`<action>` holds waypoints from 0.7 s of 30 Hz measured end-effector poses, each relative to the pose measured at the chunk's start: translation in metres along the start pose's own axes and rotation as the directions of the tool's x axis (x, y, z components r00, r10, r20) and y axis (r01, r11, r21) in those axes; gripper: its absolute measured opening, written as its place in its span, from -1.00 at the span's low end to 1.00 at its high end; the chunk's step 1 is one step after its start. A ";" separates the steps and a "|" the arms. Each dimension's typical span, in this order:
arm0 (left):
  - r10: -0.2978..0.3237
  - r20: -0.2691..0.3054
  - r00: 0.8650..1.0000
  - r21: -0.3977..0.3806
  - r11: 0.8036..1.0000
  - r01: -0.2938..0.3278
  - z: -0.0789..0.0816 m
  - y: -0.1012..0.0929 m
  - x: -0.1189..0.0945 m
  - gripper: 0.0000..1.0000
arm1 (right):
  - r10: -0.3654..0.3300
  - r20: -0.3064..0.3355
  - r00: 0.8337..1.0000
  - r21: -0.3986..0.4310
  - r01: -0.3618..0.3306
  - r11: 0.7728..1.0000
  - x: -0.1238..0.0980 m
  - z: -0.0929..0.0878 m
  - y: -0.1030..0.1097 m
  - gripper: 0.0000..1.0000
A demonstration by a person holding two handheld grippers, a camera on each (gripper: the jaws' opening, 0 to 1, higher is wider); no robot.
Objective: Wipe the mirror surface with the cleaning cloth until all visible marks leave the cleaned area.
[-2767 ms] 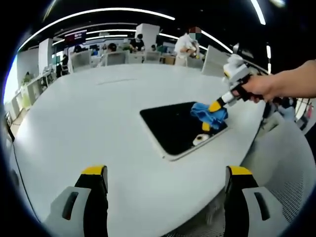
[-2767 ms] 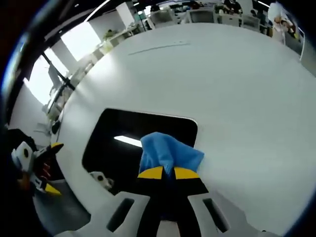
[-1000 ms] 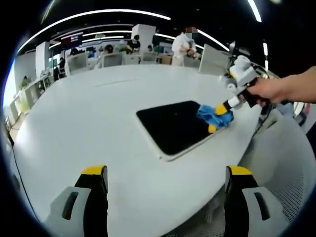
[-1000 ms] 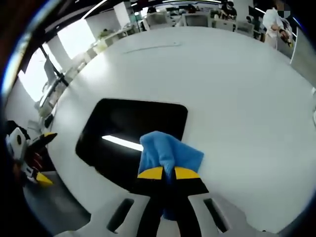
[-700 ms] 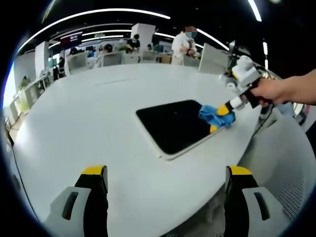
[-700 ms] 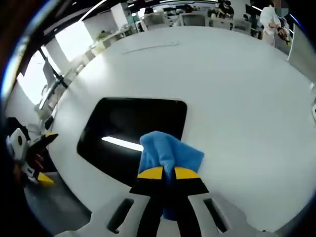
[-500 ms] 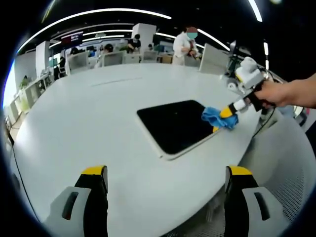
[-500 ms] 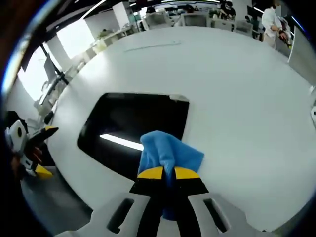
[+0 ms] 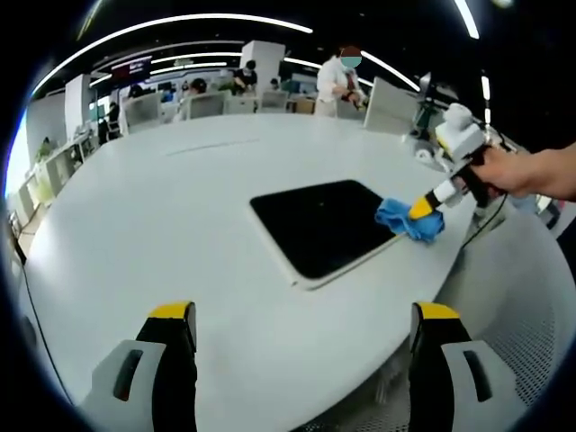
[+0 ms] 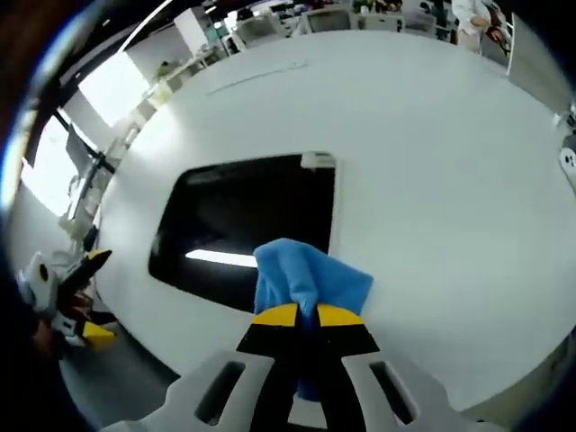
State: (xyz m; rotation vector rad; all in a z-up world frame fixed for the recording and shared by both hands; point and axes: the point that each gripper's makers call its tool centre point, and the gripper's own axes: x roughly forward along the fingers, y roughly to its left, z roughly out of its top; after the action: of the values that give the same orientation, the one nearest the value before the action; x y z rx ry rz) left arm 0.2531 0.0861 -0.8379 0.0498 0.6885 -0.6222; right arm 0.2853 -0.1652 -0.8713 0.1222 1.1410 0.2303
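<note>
The mirror (image 9: 315,225) is a dark rectangle in a thin white frame, lying flat on the white table (image 9: 162,207). In the left gripper view my right gripper (image 9: 421,210), held by a hand, comes in from the right and is shut on the blue cloth (image 9: 409,221), which rests at the mirror's right edge, mostly on the table. In the right gripper view the cloth (image 10: 306,274) bunches above the shut jaws of the right gripper (image 10: 298,315), just in front of the mirror (image 10: 243,220). My left gripper (image 9: 303,313) stands open over the near table, holding nothing.
The table's curved edge runs close to the cloth. A white mesh chair (image 9: 531,333) stands beyond that edge. Desks, chairs and people (image 9: 340,85) stand far behind the table. My left gripper (image 10: 67,301) shows past the table's edge at the left.
My right gripper has slid the cloth across the mirror toward its right edge, and the cloth now sits mostly off the glass. The left gripper has stayed still and open.
</note>
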 end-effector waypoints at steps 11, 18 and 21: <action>0.003 -0.015 1.000 0.001 1.000 -0.003 -0.003 0.000 0.001 0.99 | -0.020 -0.036 0.999 0.045 0.022 0.999 0.001 0.001 0.003 -1.00; 0.002 -0.002 1.000 -0.007 1.000 -0.002 -0.002 0.000 0.001 0.99 | -0.038 -0.044 0.998 0.056 0.040 0.998 0.002 0.000 0.004 -1.00; 0.016 -0.017 1.000 -0.002 1.000 -0.016 -0.004 0.002 0.000 0.99 | -0.035 -0.046 0.998 0.059 0.037 0.998 0.004 0.001 0.009 -1.00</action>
State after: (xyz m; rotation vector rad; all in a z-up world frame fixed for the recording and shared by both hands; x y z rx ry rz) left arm 0.2523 0.0888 -0.8417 0.0586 0.7044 -0.6068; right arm 0.2869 -0.1553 -0.8724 0.1504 1.1938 0.1672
